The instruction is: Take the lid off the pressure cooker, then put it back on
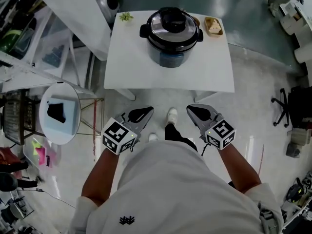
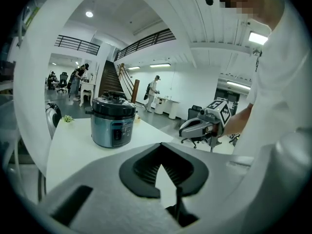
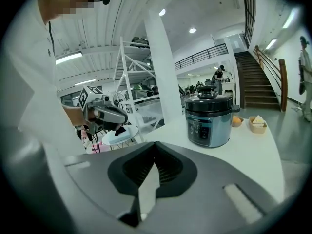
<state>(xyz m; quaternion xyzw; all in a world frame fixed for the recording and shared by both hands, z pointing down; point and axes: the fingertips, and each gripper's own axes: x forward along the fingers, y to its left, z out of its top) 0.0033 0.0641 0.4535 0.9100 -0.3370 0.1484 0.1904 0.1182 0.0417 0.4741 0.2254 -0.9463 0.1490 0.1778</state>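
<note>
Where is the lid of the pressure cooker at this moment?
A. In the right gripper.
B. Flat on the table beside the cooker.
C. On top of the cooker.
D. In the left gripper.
C: the lid sits on the pressure cooker on the table, while the left gripper and right gripper are empty, short of the table.

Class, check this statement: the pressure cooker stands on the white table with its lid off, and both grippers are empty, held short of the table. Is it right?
Not quite. The head view shows the lid on the pressure cooker, not off. The rest holds: it stands on the white table, and the left gripper and right gripper are empty, short of the table.
</note>
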